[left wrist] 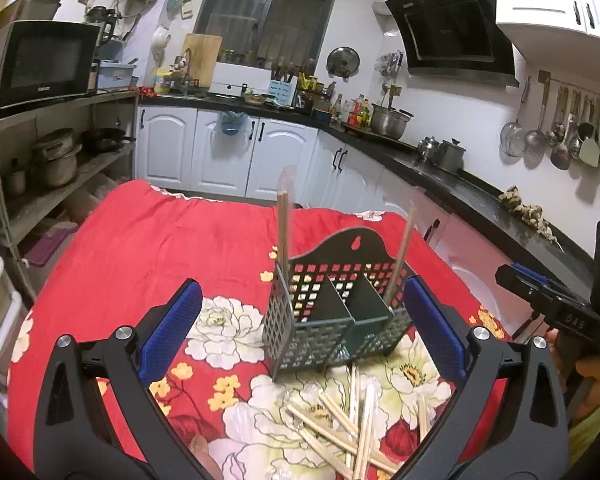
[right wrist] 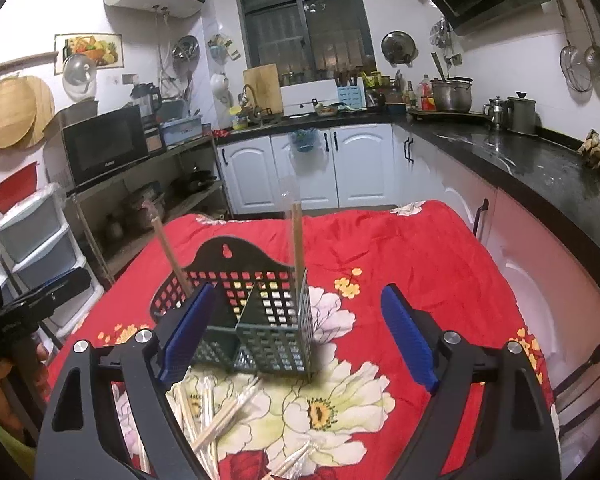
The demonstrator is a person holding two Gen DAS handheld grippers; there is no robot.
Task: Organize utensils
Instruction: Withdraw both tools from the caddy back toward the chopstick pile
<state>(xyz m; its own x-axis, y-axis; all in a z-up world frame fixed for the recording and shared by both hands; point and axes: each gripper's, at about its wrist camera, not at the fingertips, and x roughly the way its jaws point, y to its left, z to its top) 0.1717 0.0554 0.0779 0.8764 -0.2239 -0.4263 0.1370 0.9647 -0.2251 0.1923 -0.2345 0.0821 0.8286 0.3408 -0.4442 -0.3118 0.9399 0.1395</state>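
Left wrist view: your left gripper [left wrist: 300,332] gapes wide and empty, the utensil basket [left wrist: 336,312] just ahead holding two upright wrapped chopstick pairs [left wrist: 283,228]. Your right gripper [right wrist: 296,336] stands apart too, empty, with loose chopsticks [right wrist: 216,420] lying below it.

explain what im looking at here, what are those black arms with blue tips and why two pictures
Those are hand-held grippers, one in each of a person's hands, each carrying a camera that looks along its two fingers. One picture comes from the left gripper, the other from the right gripper. Both stand open and hold nothing. On the red flowered tablecloth stands a dark utensil basket with two pairs of wrapped chopsticks upright in it. More loose chopsticks lie piled in front of it.
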